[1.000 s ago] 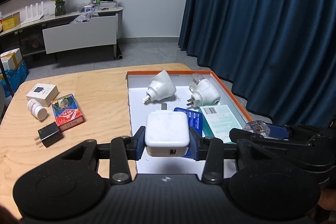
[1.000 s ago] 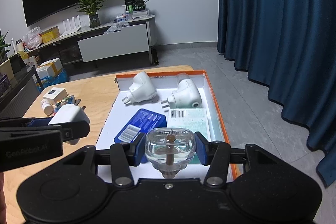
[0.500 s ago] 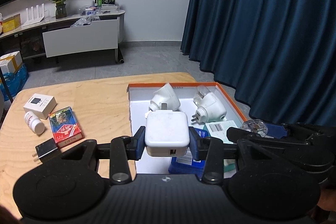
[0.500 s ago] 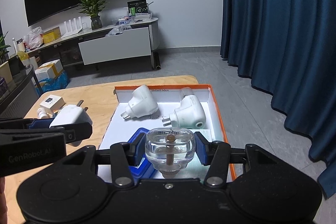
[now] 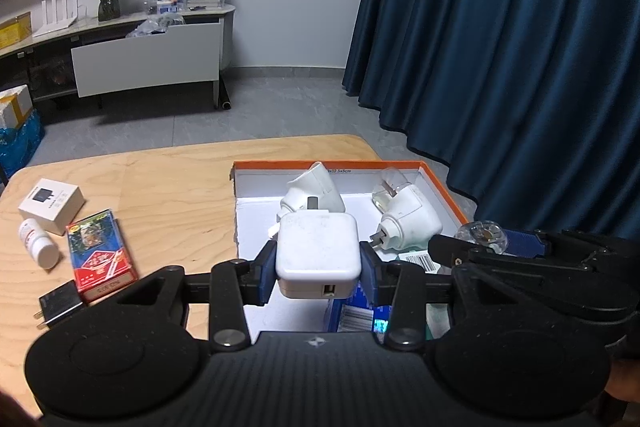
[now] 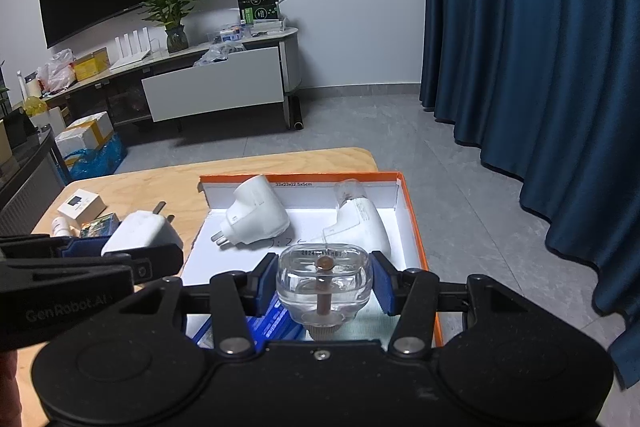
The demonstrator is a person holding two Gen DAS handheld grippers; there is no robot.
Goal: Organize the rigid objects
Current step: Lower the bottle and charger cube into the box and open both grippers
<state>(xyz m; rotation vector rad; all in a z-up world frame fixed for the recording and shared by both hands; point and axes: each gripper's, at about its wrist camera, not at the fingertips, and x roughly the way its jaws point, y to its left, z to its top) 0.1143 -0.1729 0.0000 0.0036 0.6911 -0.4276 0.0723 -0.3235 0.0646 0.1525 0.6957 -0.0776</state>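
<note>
Partly hidden under clenched fingers holding a white charger (image 5: 317, 254) and clear plug (image 6: 324, 287), a blue box (image 6: 276, 319).

Two hand-held grippers (image 5: 318, 261) (image 6: 324, 283); three white plug adapters (image 5: 317, 255) (image 5: 314, 189) (image 5: 406, 217); one clear plastic piece (image 6: 324, 281); one orange-rimmed box (image 6: 412, 211); one small white carton (image 5: 51, 201); one white bottle (image 5: 38, 243); one red card pack (image 5: 100, 255); one black charger (image 5: 60, 303)
</note>
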